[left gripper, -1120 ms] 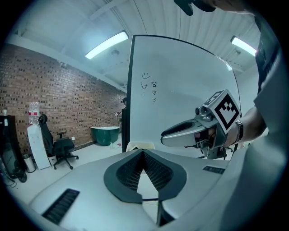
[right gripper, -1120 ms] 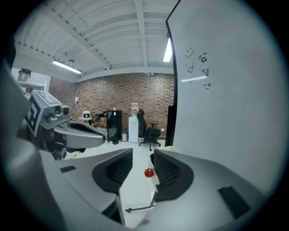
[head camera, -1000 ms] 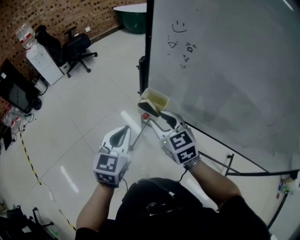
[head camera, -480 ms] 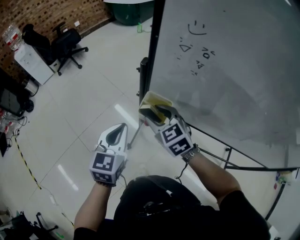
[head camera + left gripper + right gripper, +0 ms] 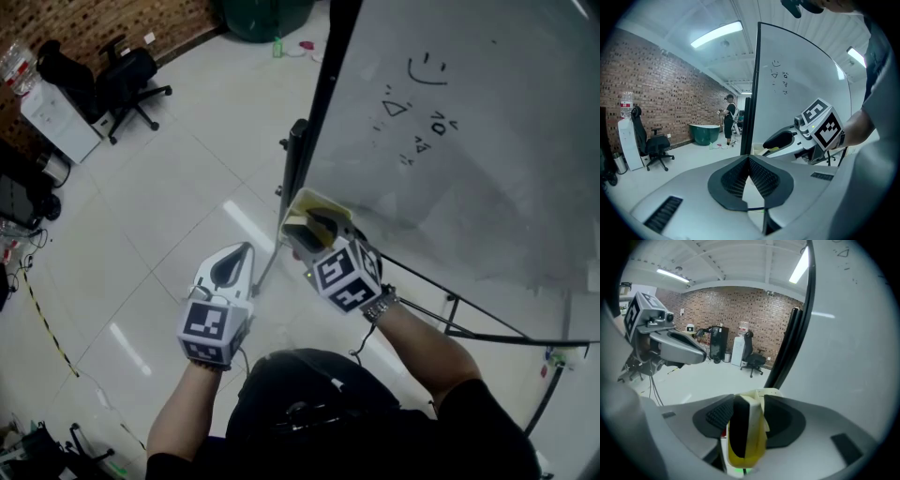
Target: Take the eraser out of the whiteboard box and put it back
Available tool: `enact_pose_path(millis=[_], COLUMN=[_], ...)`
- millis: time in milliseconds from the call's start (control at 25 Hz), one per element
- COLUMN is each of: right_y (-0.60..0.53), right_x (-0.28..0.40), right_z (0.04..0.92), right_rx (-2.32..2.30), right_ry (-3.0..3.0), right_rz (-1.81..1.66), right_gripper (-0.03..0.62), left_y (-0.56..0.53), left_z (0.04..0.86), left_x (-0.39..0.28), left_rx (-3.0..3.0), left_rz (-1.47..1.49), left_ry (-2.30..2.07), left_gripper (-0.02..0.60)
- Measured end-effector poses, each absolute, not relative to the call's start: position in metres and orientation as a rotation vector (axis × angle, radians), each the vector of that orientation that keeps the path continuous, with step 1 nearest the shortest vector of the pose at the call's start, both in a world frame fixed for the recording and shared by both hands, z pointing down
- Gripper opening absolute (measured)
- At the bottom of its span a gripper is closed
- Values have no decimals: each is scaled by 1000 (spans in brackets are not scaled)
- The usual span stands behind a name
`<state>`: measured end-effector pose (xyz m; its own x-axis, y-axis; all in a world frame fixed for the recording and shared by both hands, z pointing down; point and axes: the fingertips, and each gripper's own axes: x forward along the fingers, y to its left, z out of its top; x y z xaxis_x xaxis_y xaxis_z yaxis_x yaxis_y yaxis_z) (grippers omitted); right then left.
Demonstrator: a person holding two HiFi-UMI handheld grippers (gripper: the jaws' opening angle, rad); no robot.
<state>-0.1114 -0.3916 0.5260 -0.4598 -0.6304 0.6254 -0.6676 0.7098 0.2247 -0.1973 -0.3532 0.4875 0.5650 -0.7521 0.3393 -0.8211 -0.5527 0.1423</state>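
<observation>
The eraser (image 5: pixel 743 437), yellow-backed with a black felt face, stands on edge between the fingers (image 5: pixel 717 416) of the right gripper (image 5: pixel 311 230). It is at the mouth of the pale box (image 5: pixel 314 200) fixed to the lower left edge of the whiteboard (image 5: pixel 487 141). Its long axis runs along the fingers, the felt turned to one finger and the yellow back to the other.

The fingers have just been opening and now stand wide and released. A strip of ribbed pad shows bare beside the felt, so they frame the eraser without pressing on it. It looks to be resting in the box, though the box floor is hidden.

The coming move turns on that line-up: a squeeze would take the eraser by its flat faces, and a straight pull back would clear it.

The left gripper (image 5: pixel 749 164) hangs over the floor (image 5: pixel 169 187), clenched on nothing, well apart from the box, so the right hand is plainly the nearer.
</observation>
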Motion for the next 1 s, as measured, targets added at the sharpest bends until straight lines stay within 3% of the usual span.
enact_pose_path(millis=[360,1000], right_y=[-393,-388], right_x=[-113,-103], right_z=[526,478], right_rx=[979,1129], right_ry=[-2199,-2281], right_rz=[43,-30], right_gripper=[194,182], left_y=[-361,-348], left_z=[490,473], left_x=[-196,-190], left_rx=[2522,2551], left_rz=[352,327], left_ry=[-1293,-1303], left_gripper=[0,0])
